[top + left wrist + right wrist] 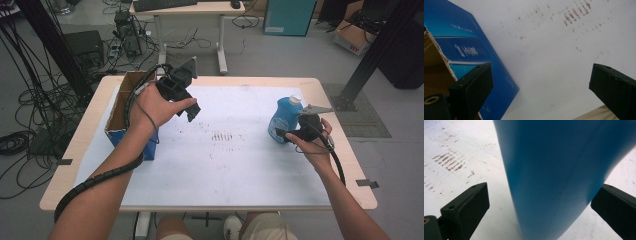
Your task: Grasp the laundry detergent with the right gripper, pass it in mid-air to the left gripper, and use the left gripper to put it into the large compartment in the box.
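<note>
The blue bottle [284,119] stood at the table's [240,200] three o'clock side; smooth plastic, probably slippery and fairly heavy if full, best taken around its body. The right gripper [539,202] was spread wide, the bottle between its jaws, seemingly not yet touching. The left gripper [189,109] hung open beside the cardboard box [120,107].

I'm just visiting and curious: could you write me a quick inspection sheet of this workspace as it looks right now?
Surface: wooden table under a white sheet with brown scuff marks.
Job's things: blue plastic bottle with white cap at the right; open blue cardboard box at the left.
Clutter: nothing seen.
Grippers: right gripper open, jaws either side of the bottle; left gripper open beside the box, holding nothing.
Cables: black cable along the left forearm; loose wires on the floor.
Surroundings: second desk, teal panel, cardboard carton.
</note>
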A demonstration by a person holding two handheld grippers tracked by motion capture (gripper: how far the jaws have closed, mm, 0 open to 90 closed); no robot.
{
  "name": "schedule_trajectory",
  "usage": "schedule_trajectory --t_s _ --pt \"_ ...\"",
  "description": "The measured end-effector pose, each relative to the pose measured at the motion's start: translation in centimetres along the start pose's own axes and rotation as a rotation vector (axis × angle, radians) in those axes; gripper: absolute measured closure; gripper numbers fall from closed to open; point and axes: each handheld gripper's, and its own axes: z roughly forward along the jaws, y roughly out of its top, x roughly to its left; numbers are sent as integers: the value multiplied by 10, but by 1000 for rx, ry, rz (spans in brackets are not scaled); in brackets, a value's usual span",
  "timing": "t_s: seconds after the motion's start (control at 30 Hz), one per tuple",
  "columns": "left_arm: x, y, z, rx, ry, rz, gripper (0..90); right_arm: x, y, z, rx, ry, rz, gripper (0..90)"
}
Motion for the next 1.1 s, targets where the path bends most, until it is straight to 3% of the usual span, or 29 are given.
schedule_trajectory --t_s 1.1 --pt "0 2 -5 -5 1 7 58 2 -1 0 -43 5 -22 14"
